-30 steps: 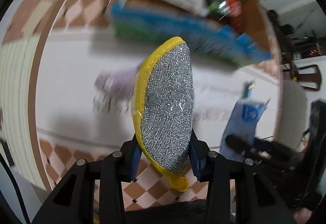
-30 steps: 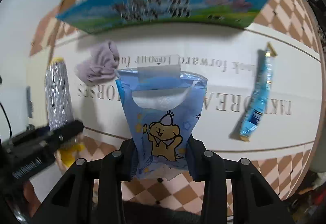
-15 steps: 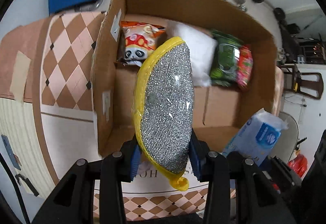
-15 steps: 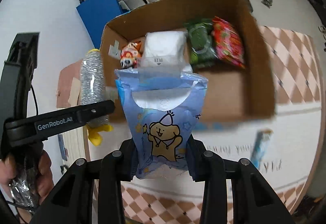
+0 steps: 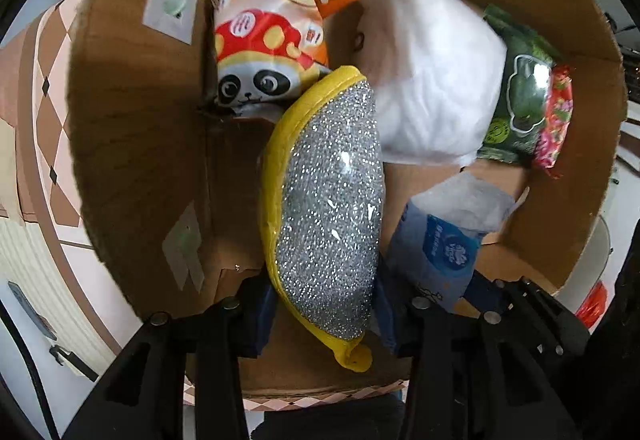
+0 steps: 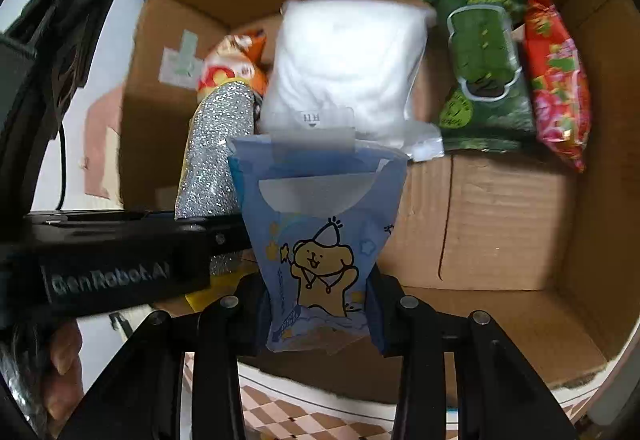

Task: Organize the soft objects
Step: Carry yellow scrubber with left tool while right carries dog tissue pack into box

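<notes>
My left gripper [image 5: 324, 304] is shut on a silver scouring sponge with a yellow rim [image 5: 326, 208] and holds it inside the open cardboard box [image 5: 136, 128], near its left wall. My right gripper [image 6: 318, 314] is shut on a blue tissue pack with a bear drawing [image 6: 320, 236], held over the box floor beside the sponge [image 6: 218, 156]. The tissue pack also shows in the left wrist view [image 5: 444, 244]. The left gripper's black body [image 6: 100, 260] crosses the right wrist view at the left.
At the box's far wall lie an orange panda snack bag [image 5: 264, 40], a white soft pack [image 6: 344, 64], a green wet-wipes pack [image 6: 486, 68] and a red flowered pack [image 6: 558, 80]. Bare cardboard floor [image 6: 500, 224] lies to the right. A checkered floor shows outside.
Both grippers have moved forward from above the white mat to inside the cardboard box, each carrying its object. The box now fills both views.
</notes>
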